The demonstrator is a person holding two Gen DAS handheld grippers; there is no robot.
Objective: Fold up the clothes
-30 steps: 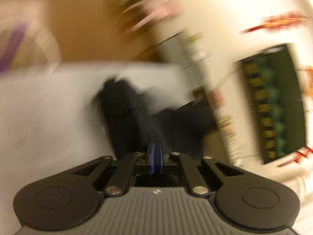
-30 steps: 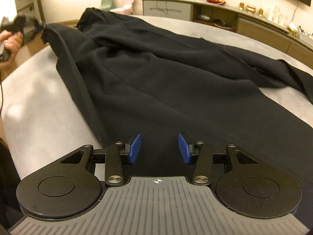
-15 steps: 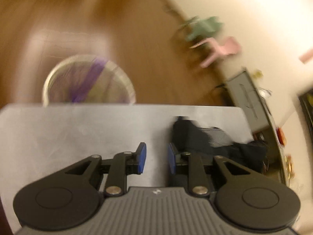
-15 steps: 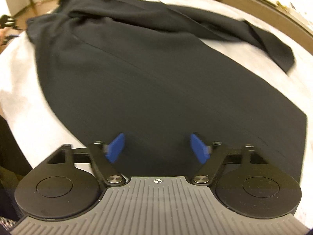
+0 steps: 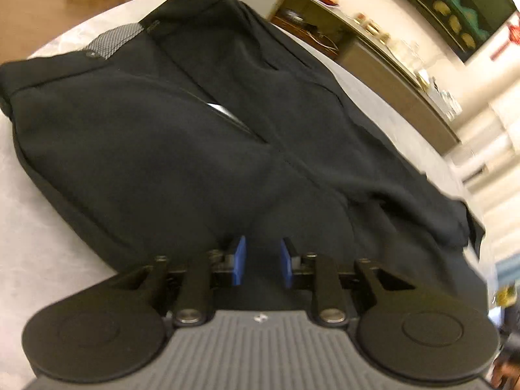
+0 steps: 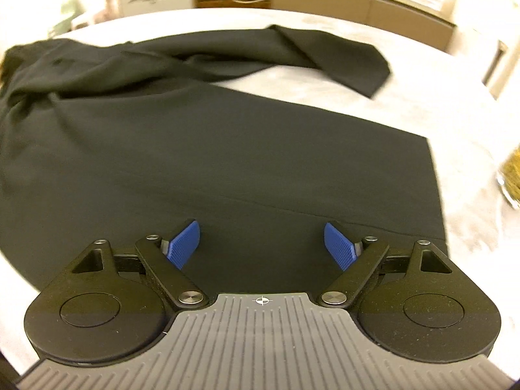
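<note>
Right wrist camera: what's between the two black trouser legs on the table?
Bare pale tabletop: a wedge of it shows between the near leg and the far leg of the black trousers, in the right wrist view.

I see my left gripper (image 5: 261,261) hanging over a pair of black fabric trousers (image 5: 182,149) spread on a round pale-grey table (image 5: 39,227). Its blue pads (image 5: 240,260) stand a little apart with nothing between them, only dark cloth beneath. A grey mesh patch (image 5: 117,40) shows at the waistband. A long wooden sideboard (image 5: 383,61) runs behind; the small items on it are, I think, glassware.
</note>
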